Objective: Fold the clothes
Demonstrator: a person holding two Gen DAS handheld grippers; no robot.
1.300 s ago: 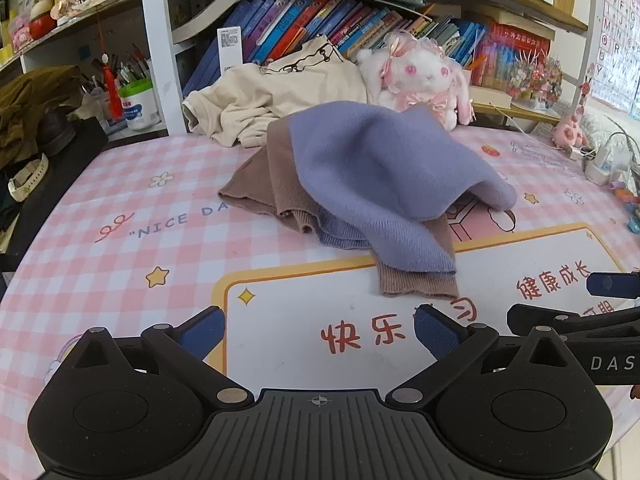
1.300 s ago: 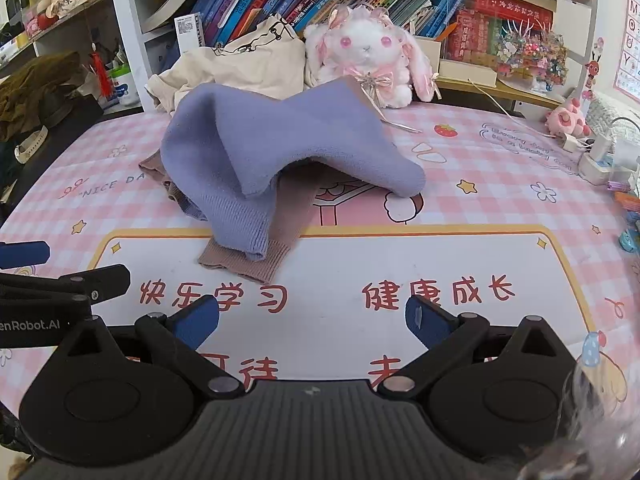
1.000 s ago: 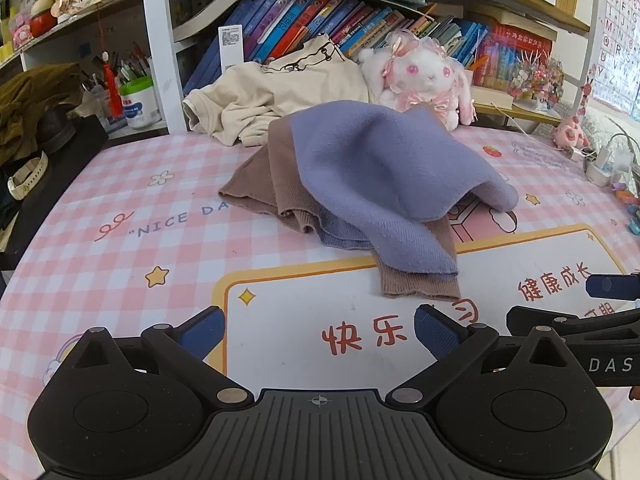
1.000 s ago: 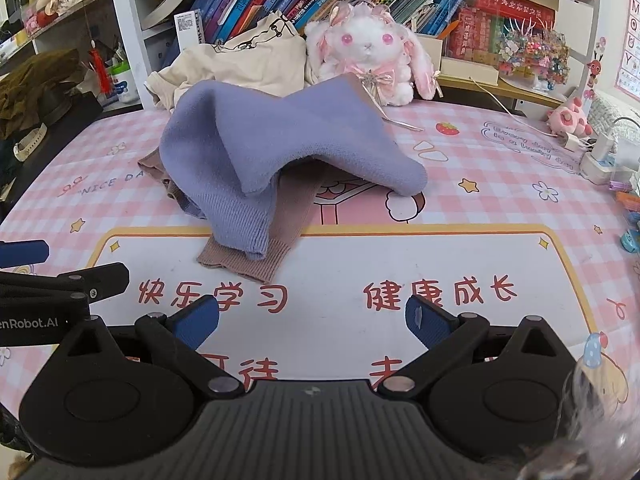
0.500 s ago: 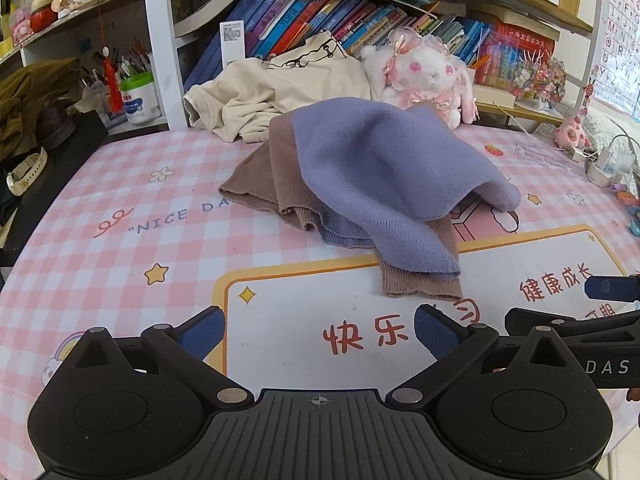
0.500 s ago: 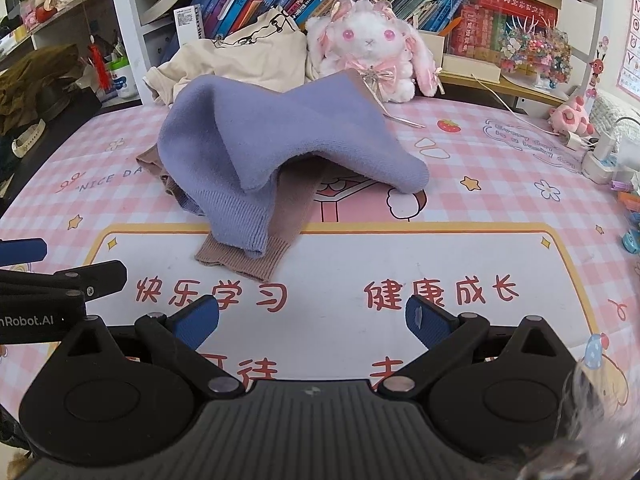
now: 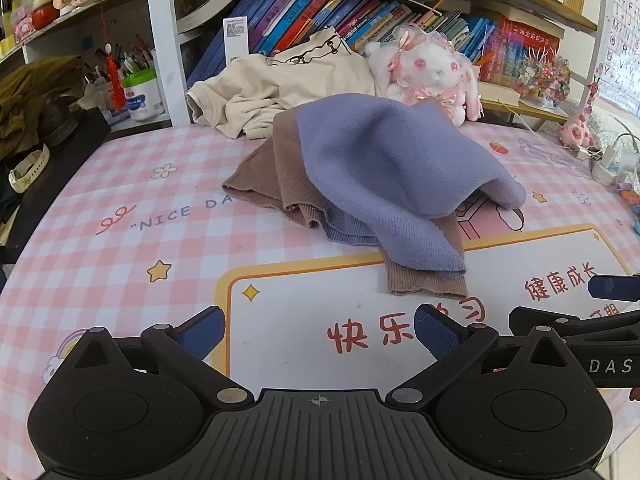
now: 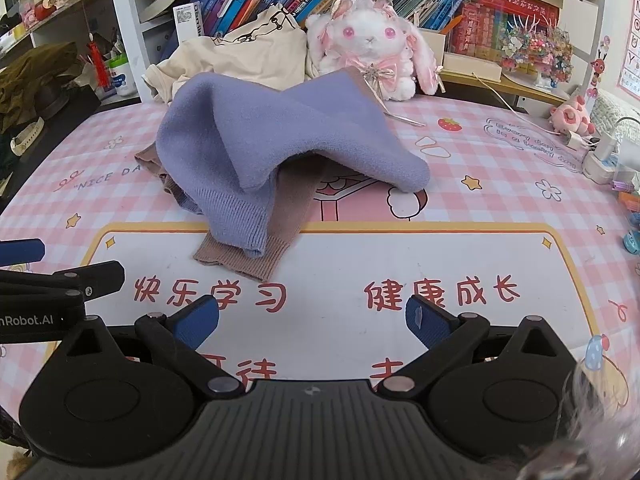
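A crumpled purple and brown knit garment (image 7: 380, 176) lies heaped in the middle of the pink checked table mat (image 7: 120, 216); it also shows in the right wrist view (image 8: 276, 148). A cream garment (image 7: 280, 84) lies bunched behind it against the bookshelf, also in the right wrist view (image 8: 236, 60). My left gripper (image 7: 318, 330) is open and empty, low over the mat in front of the knit garment. My right gripper (image 8: 312, 320) is open and empty, beside the left one and in front of the garment's cuffs.
A white and pink plush rabbit (image 8: 372, 48) sits at the back by the bookshelf (image 7: 320, 12). A pen cup (image 7: 138, 92) stands at the back left. Chargers and cables (image 8: 600, 152) lie at the right edge, with dark items (image 7: 36, 128) at the left edge.
Both grippers have edged slightly forward toward the knit garment and stay open. The clothes have not moved.
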